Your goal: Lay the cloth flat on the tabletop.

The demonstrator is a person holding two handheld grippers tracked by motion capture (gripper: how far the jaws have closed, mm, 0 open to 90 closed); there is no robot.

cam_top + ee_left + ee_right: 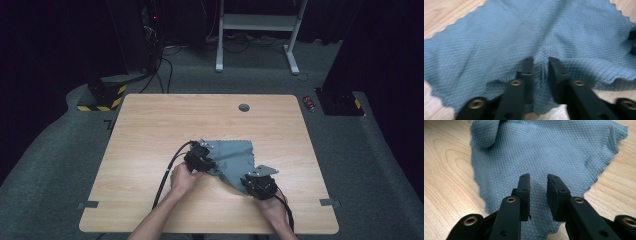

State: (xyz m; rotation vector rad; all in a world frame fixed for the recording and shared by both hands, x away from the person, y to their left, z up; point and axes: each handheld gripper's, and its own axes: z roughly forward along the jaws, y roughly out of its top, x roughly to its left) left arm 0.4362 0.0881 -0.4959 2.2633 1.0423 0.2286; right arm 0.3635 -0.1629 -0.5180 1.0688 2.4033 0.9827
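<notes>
1. You have one grey-blue cloth point(235, 157) on the one wooden counter point(150, 130); it lies a little toward the near edge from the counter's middle, spread partly flat with a rumpled fold along its far side.
2. You hold two tools, one in each hand. Your left tool point(200, 159) sits at the cloth's 9 o'clock edge; your right tool point(258, 184) sits at the cloth's 5 o'clock corner.
3. In the left gripper view, your left tool point(541, 65) has its two jaws set narrow, with a raised ridge of cloth point(524, 32) bunched in the gap between them. Whether the pads press that ridge you cannot tell from the blurred picture.
4. In the right gripper view, your right tool point(538, 183) also stands narrow, its two jaws parted above the cloth point(544, 150), which lies flat under and between them; nothing is pinched.
5. One round grommet hole point(244, 107) sits at the counter's 12 o'clock edge, well apart from the cloth.
</notes>
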